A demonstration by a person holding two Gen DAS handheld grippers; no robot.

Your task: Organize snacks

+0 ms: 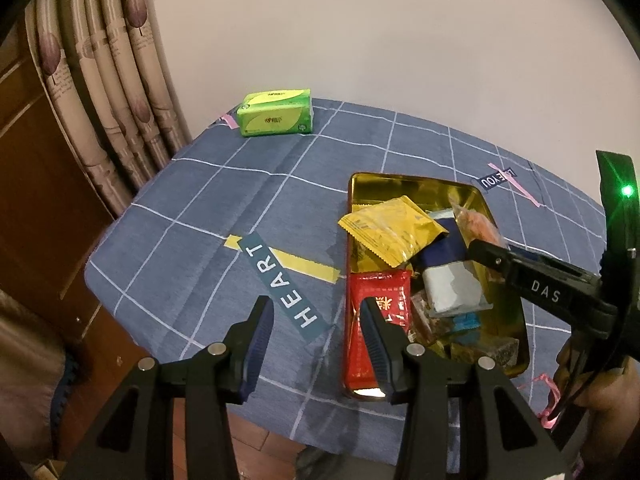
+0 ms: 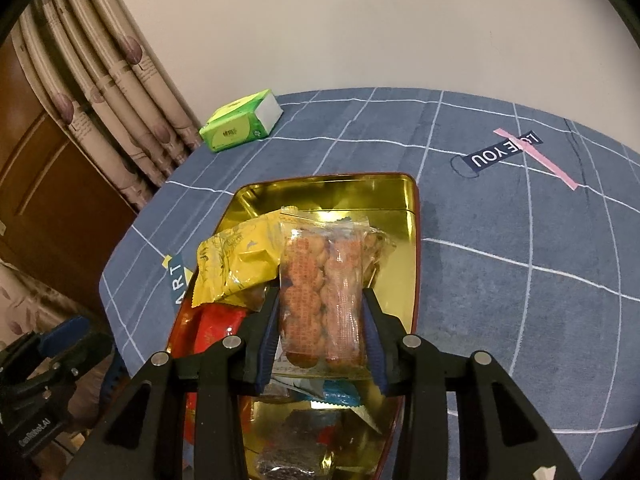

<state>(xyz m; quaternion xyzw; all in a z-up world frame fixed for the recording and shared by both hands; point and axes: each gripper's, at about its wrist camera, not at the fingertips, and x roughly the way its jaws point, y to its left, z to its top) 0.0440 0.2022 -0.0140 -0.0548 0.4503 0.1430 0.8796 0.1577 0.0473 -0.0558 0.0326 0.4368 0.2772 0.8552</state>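
Right now a clear packet of orange snacks [image 2: 323, 300] sits between the two fingers of the right gripper [image 2: 322, 334], and both fingers press on its sides, so the packet is held tight. It is over a gold tin [image 2: 408, 216], a little above the other snacks inside. In the left wrist view the same packet [image 1: 478, 222] shows at the tip of the right gripper [image 1: 486, 250], over the right side of the tin [image 1: 508, 288]. A yellow packet [image 2: 236, 260] lies in the tin just left of the held one, and it leans on the left wall. A red packet [image 2: 218, 328] lies nearer, under the yellow one. A small blue wrapper [image 2: 340, 398] lies in the near part of the tin, below the held packet. In the left wrist view a white and dark blue packet [image 1: 448, 280] also lies in the middle of the tin. The left gripper [image 1: 318, 338] is off to the left of the tin, near its near left corner, with its fingers spread wide and nothing between them. The tin sits on a blue cloth with white lines [image 2: 500, 280]. A green tissue pack [image 2: 240, 124] sits far away at the left edge of the table, near the curtain [image 2: 100, 92]. A dark tag that says HEART [image 1: 280, 286] lies on the cloth left of the tin.
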